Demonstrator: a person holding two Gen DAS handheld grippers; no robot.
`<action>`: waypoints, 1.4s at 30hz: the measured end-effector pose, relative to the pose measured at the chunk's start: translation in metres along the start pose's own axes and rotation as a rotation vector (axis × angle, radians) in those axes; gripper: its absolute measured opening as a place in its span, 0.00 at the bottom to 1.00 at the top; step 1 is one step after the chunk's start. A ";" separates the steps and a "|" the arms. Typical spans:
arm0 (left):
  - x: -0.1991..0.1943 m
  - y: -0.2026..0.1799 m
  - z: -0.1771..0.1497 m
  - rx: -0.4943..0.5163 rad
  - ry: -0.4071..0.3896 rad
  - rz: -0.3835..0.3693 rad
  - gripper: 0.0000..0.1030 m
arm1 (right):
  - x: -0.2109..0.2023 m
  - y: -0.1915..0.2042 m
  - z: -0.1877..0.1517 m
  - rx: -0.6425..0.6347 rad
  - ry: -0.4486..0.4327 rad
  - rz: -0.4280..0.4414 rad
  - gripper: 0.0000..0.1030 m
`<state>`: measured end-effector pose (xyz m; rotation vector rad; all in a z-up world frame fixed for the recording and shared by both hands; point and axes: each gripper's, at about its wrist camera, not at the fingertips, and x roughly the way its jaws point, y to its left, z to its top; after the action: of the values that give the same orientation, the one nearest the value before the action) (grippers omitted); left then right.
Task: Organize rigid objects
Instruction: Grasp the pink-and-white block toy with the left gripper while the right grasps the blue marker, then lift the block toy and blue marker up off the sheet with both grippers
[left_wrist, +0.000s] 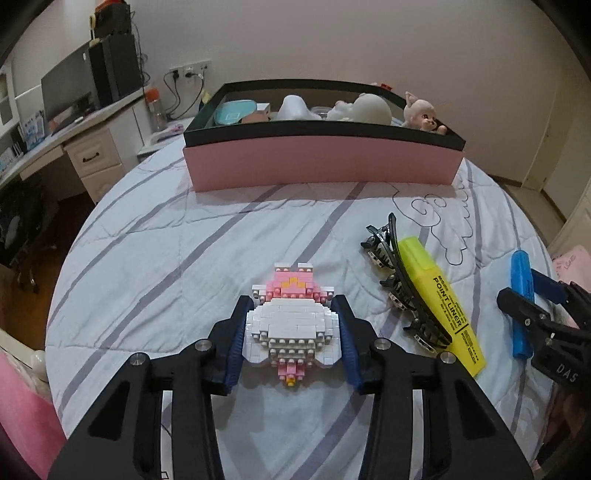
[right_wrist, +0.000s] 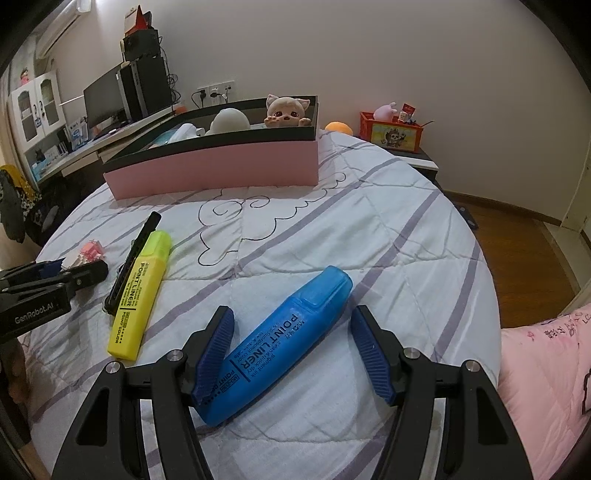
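Left tongs (left_wrist: 291, 325) angled downward, clamping brick figure (left_wrist: 291, 321).

A plain pale wall (right_wrist: 369, 55) closes the room, with wall sockets (right_wrist: 216, 90) above a white desk (left_wrist: 74, 136) carrying a dark monitor (right_wrist: 103, 98). The floor (right_wrist: 517, 236) is brown wood. A white glass-door cabinet (right_wrist: 35, 107) stands by the desk, and an air conditioner (right_wrist: 62, 26) hangs high up.

Left hand-held gripper (left_wrist: 291, 325), black angular frame, ribbed blue pads (left_wrist: 236, 345), silver screws, right hand-held gripper (right_wrist: 291, 356) alike, white "GenRobot.AI" lettering
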<state>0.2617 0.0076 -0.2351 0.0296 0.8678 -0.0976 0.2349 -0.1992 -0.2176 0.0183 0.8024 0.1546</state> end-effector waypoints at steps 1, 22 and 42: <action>0.000 -0.001 0.000 0.003 0.001 0.002 0.43 | 0.000 0.000 0.000 0.003 0.000 0.001 0.65; 0.002 0.000 0.000 0.000 0.012 -0.007 0.43 | -0.002 0.004 -0.001 -0.007 0.005 -0.033 0.66; -0.004 0.009 -0.010 -0.032 -0.013 0.001 0.43 | 0.001 0.014 0.006 -0.097 0.026 0.007 0.28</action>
<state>0.2520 0.0172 -0.2386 -0.0006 0.8562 -0.0824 0.2380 -0.1848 -0.2126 -0.0729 0.8204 0.2004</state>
